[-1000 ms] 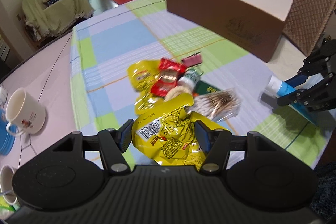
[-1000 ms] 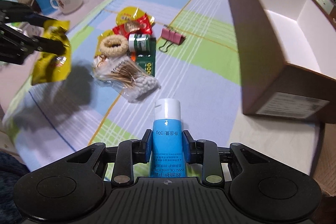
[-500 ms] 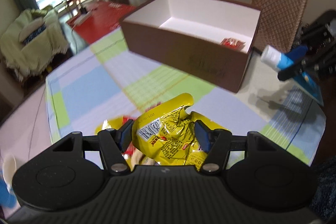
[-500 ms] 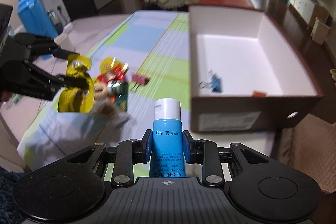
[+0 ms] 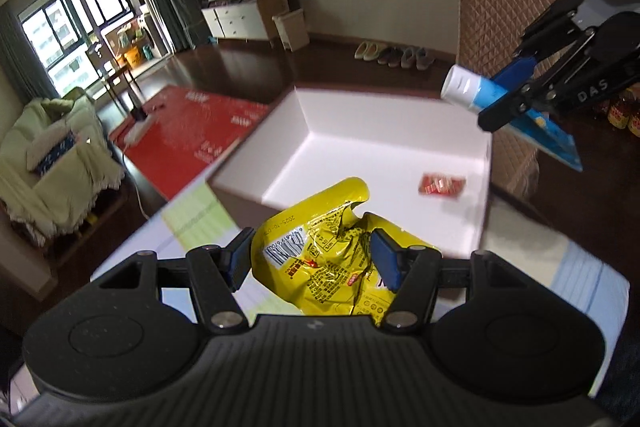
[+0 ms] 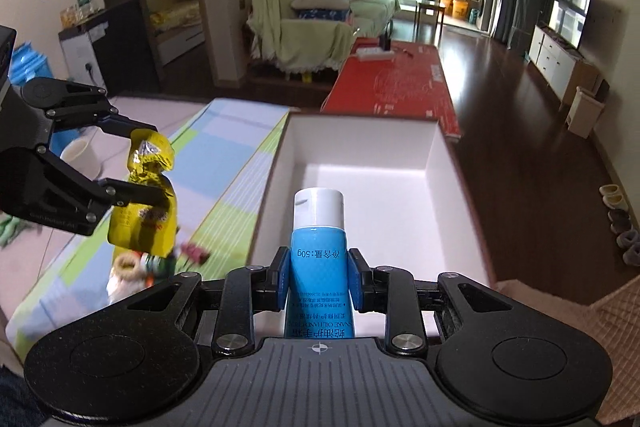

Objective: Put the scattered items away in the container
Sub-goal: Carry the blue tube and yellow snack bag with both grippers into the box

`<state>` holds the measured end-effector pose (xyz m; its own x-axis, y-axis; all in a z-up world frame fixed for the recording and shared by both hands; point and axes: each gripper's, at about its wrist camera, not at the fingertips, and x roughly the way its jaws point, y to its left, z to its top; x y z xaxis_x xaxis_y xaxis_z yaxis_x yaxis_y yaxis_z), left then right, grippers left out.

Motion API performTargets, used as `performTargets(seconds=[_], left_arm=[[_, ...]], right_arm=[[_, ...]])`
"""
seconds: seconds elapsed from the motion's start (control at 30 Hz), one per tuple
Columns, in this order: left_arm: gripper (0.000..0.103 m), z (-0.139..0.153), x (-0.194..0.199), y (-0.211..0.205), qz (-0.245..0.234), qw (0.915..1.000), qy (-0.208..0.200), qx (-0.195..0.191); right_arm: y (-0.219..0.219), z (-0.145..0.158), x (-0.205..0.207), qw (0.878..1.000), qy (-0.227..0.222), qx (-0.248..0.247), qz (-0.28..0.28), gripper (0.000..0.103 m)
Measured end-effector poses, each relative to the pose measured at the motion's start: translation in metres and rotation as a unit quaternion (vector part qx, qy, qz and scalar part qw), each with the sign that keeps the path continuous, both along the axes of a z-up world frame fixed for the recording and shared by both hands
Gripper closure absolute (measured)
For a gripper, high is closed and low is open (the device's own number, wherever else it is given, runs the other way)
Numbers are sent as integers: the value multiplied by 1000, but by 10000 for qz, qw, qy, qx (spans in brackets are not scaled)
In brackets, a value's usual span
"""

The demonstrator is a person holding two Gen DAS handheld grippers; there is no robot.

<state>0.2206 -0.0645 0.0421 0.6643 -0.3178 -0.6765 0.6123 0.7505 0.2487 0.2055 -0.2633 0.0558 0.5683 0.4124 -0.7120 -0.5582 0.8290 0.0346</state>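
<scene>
Two items ride above the white-lined box (image 6: pixel 360 187): the left gripper (image 5: pixel 312 263) is clamped on a crinkly yellow snack pouch (image 5: pixel 332 255), light and limp, at 6 o'clock; the right gripper (image 6: pixel 319 273) squeezes a blue hand-cream tube (image 6: pixel 319 255), firmer, likely slick, mid-body.

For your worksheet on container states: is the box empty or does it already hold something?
Not empty. A small red packet lies on the white floor of the box; the rest visible is bare.

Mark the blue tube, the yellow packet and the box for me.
blue tube (image 6: pixel 319 247): right wrist view, on its blue body below the white cap.
yellow packet (image 5: pixel 320 263): left wrist view, on its printed middle.
box (image 6: pixel 360 151): right wrist view, on its far inner wall.
</scene>
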Motion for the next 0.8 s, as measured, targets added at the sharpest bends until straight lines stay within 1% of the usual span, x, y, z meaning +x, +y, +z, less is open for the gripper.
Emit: performTargets(seconds=[0.17,0.33,0.57,0.8], left_arm=[[45,13,35,-27,-128,9999,-75,-42],[45,14,69,-53,-236,9997,-43,21],[45,5,107,-76,-295,9994,90,184],[45,-15,139,-86,-331,9986,271,298]], right_arm=[[-4,8,36,10000,3,13,-37,75],[-9,8,66,9999,88,-4,-90,75],[-16,4,103,9996,200,76,-186,75],[-19,-11,131,9987,420,93,-282,75]])
